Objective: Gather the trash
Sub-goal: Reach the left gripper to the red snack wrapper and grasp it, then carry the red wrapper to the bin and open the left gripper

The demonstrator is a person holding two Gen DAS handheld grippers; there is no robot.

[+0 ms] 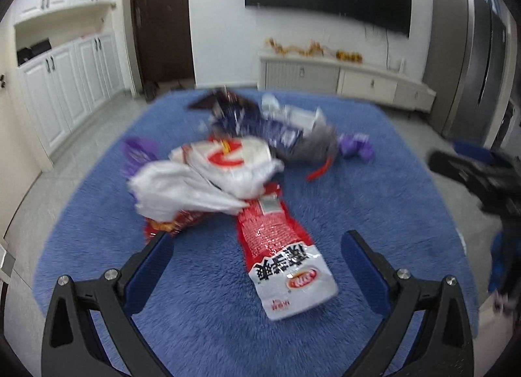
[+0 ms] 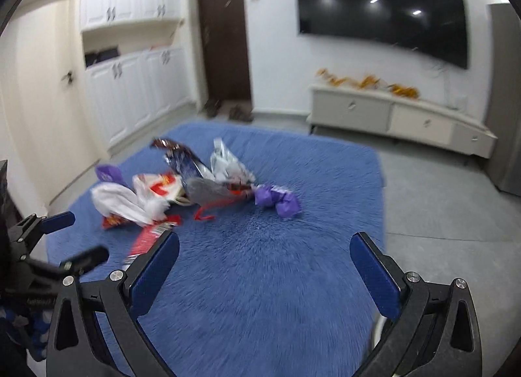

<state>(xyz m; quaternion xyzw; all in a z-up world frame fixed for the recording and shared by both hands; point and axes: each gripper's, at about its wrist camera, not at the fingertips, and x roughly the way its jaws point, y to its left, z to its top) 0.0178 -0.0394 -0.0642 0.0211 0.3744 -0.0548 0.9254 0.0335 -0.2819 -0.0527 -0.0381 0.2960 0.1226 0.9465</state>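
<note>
A: Two grippers are shown, and both are spread wide with nothing held: the left gripper (image 1: 257, 253) is poised over the near end of the red-and-white snack bag (image 1: 280, 256), the right gripper (image 2: 265, 254) over bare blue rug (image 2: 293, 279).

B: Where is the trash found?

A: It is heaped at the middle of the rug: a white plastic bag (image 1: 195, 181) laid over the red bag's far end, a dark foil wrapper (image 1: 247, 123) behind it, a purple wrapper (image 2: 276, 199) to the right.

B: How should the pick be done?

A: The red bag is best straddled across its width near its free end, then pinched flat and slid clear of the white bag.

B: And containers?

A: No bin or collecting bag is seen in either view.
</note>
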